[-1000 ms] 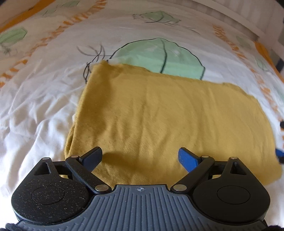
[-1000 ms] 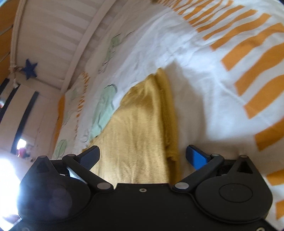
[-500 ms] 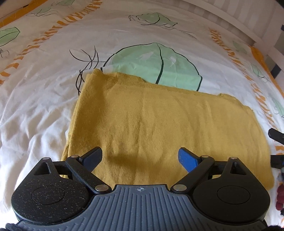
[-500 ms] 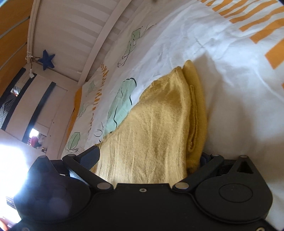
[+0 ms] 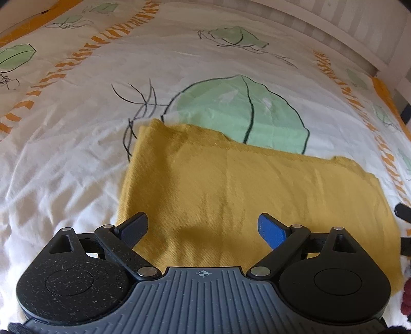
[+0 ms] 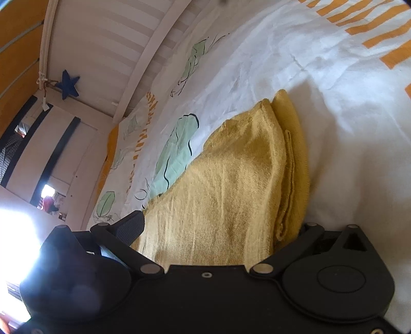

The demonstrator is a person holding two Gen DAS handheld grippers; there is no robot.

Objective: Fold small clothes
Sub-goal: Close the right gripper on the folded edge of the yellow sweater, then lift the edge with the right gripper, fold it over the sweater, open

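Observation:
A mustard-yellow garment (image 5: 251,195) lies folded into a flat rectangle on the bedsheet (image 5: 64,159). My left gripper (image 5: 204,227) is open and empty, hovering over the garment's near edge. In the right wrist view the garment (image 6: 226,185) fills the space between the open jaws of my right gripper (image 6: 213,228). Its layered edge (image 6: 290,179) covers the right finger, and the left finger (image 6: 131,227) lies at the cloth's other side. The tip of the right gripper (image 5: 403,213) shows at the garment's right end in the left wrist view.
The sheet is white with green leaf prints (image 5: 244,110) and orange stripes (image 5: 385,154). A white slatted bed rail (image 5: 346,23) runs along the far side. A blue star (image 6: 68,83) hangs on the rail in the right wrist view.
My right gripper has pushed in onto the garment's end, so the cloth now lies between its open jaws and hides the right finger. My left gripper has pulled back slightly.

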